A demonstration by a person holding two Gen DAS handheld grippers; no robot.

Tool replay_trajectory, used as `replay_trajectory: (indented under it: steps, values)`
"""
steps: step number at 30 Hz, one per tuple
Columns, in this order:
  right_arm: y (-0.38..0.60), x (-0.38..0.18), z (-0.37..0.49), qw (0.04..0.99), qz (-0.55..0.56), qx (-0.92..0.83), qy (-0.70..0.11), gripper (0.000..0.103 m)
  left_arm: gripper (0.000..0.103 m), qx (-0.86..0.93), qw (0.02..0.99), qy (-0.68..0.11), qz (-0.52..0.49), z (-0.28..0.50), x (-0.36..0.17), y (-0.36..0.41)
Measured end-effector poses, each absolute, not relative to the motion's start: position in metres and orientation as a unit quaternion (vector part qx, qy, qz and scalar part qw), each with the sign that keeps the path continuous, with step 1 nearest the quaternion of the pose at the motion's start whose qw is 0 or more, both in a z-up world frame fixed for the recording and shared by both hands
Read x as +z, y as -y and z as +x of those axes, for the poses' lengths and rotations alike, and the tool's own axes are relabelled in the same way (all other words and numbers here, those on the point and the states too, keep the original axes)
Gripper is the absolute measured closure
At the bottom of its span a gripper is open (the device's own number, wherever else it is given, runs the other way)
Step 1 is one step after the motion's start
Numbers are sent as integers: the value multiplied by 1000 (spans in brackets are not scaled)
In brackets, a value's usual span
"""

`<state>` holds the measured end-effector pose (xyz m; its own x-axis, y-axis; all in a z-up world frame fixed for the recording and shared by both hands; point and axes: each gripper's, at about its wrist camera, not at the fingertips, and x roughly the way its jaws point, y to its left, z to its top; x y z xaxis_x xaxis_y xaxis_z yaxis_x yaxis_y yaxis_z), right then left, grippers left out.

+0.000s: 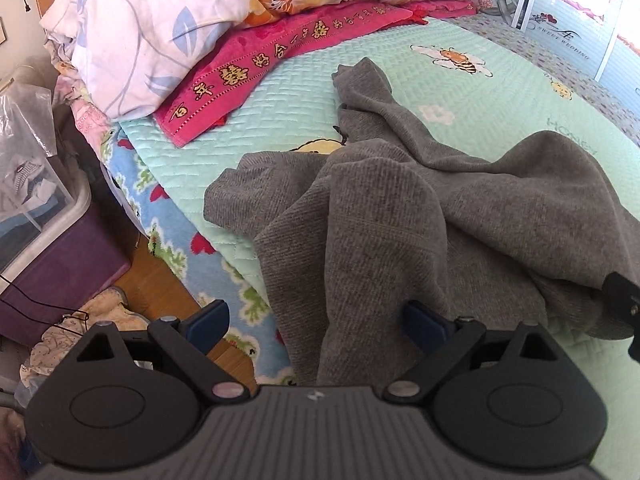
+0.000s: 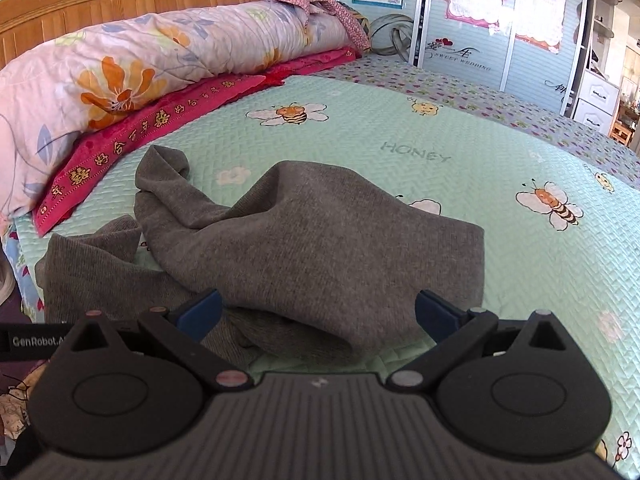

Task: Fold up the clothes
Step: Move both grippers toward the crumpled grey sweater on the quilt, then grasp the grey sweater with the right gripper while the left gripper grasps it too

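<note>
Both grippers hover empty. Left wrist view: left gripper [image 1: 316,322], jaws spread wide, over the crumpled grey sweater [image 1: 420,208] whose edge hangs off the bed [image 1: 520,92]; a tug could drag it floorward. Right wrist view: right gripper [image 2: 318,314], jaws wide, might pinch several bunched layers.

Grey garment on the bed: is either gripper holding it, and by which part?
Neither. The left gripper and right gripper are both open, poised over the near edge of the crumpled grey garment, gripping nothing.
</note>
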<state>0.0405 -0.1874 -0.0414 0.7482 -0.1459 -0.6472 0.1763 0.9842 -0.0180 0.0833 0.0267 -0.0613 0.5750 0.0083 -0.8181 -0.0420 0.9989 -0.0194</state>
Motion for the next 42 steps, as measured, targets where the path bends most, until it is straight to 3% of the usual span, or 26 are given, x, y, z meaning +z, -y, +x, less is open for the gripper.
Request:
replay_trajectory:
  steps: [16,17,18,20,21,26,32,33,34,35,36,37,41,42]
  values:
    - [192,-51,60,925,13,-95,-369,2,6,10,884,-467,-9,95,-71,-18]
    - [193,-54,63,922,11,-96,-376,12,6,8,883,-469,-10,97,-75,-18]
    - [195,-57,66,918,11,-94,-385,32,6,6,882,-472,-12,99,-78,-17]
    - [203,-65,69,914,37,-75,-398,55,6,0,877,-481,-22,102,-86,-17]
    - [208,-68,69,913,61,-64,-399,62,6,-4,873,-487,-30,103,-90,-18]
    - [214,-77,67,912,91,-52,-396,64,0,7,855,-511,-88,104,-113,-26]
    - [223,-90,63,912,131,-45,-386,61,0,1,867,-494,-68,98,-111,-19]
    - [225,-92,62,912,140,-42,-384,61,2,-5,869,-489,-69,97,-108,-19]
    - [226,-92,62,912,142,-38,-382,62,12,-10,872,-484,-70,96,-106,-20]
    - [226,-90,61,913,143,-35,-380,68,22,-12,877,-476,-68,94,-102,-19]
    - [226,-86,59,916,139,-34,-375,82,25,-11,880,-470,-63,93,-98,-18]
    - [226,-82,57,918,136,-33,-371,85,32,-12,884,-464,-58,93,-94,-16]
    - [224,-54,45,934,122,-34,-335,92,65,-24,899,-432,-64,91,-72,-18]
    - [224,-46,41,938,119,-33,-324,93,68,-29,902,-424,-74,91,-63,-21]
